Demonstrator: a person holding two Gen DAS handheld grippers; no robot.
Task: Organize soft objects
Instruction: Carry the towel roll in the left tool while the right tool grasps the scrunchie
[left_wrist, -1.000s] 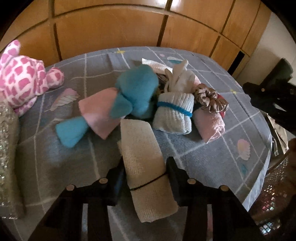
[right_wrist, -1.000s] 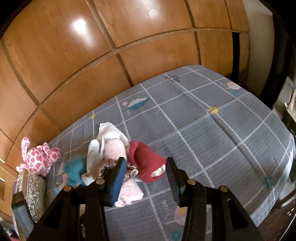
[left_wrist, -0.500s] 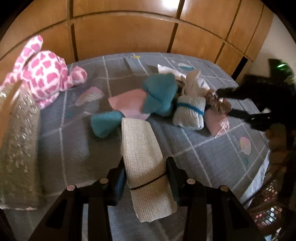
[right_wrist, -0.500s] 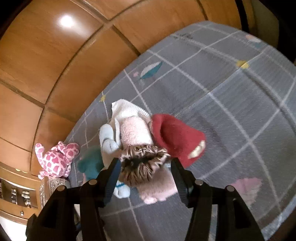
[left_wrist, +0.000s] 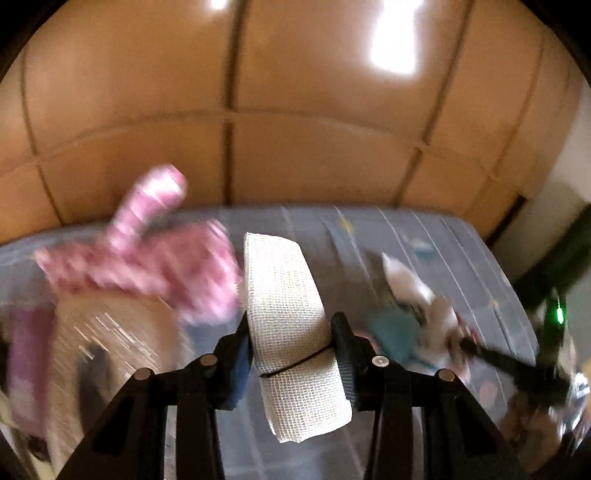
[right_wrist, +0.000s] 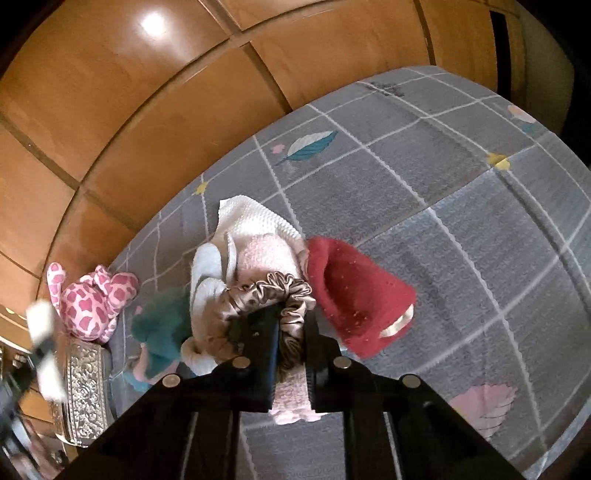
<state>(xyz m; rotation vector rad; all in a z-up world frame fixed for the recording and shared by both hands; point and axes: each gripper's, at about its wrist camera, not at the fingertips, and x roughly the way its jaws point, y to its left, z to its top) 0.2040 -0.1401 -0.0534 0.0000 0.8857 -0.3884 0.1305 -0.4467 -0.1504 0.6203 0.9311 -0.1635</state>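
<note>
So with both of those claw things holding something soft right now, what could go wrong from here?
1. The right gripper pinches only one side of the satin scrunchie; slippery fabric might slide out when lifted.
2. The scrunchie lies on the pink towel beside the red hat; lifting could drag these along.
3. The left gripper holds the cream cloth roll near its lower end, so it may tilt or slip.

We find our left gripper (left_wrist: 291, 347) clamped on a cream mesh roll (left_wrist: 286, 314) standing between its jaws. Our right gripper (right_wrist: 290, 332) has just been closing, pinching a satin scrunchie (right_wrist: 273, 295) between its jaws.
</note>
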